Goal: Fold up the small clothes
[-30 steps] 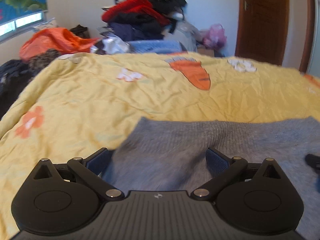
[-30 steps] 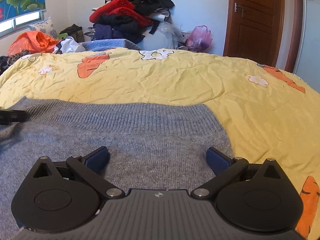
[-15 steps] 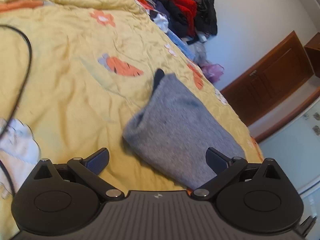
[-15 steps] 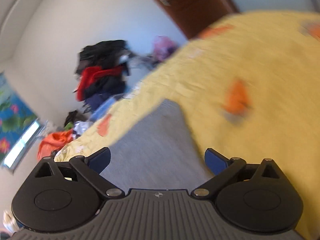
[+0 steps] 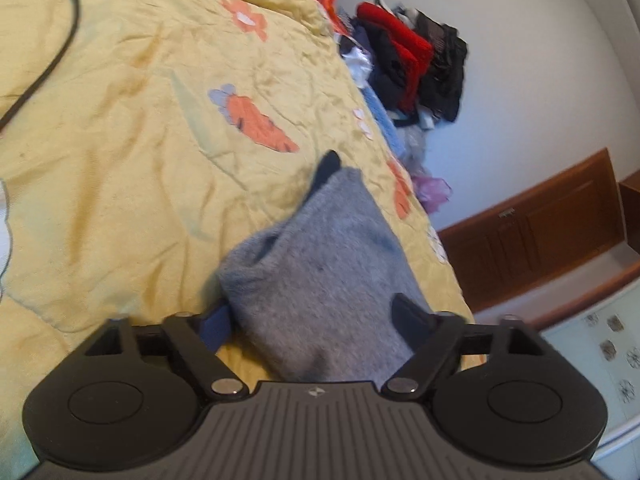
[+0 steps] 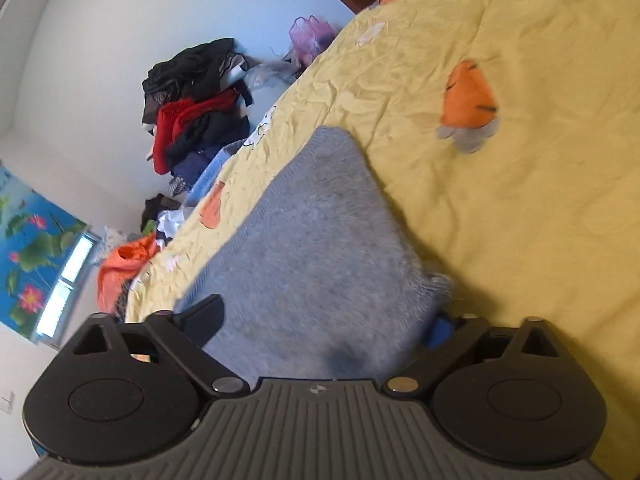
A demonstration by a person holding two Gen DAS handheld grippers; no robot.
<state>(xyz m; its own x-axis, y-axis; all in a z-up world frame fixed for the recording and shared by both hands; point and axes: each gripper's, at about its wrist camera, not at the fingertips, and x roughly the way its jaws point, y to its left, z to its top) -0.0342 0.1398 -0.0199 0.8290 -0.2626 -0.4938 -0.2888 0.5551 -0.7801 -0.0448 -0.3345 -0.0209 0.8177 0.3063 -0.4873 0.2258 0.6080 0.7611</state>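
A grey knitted garment lies on the yellow bedspread. My left gripper is rolled on its side at one end of it. Its jaws are closing with the cloth's edge between them, one blue pad at the cloth's underside and the other finger on top. My right gripper stands the same way at the other end of the garment. Its jaws are also closing around the edge, with a wide gap left. A dark tip pokes out behind the garment's far corner.
A heap of red, black and blue clothes is piled against the wall beyond the bed. A black cable curls over the bedspread at the left. An orange bag, a purple bag and a wooden door lie further off.
Both grippers have swung out to the garment's two ends and rolled onto their sides. Their jaws have narrowed, the left more than the right, and the cloth's edge now sits between the fingers.
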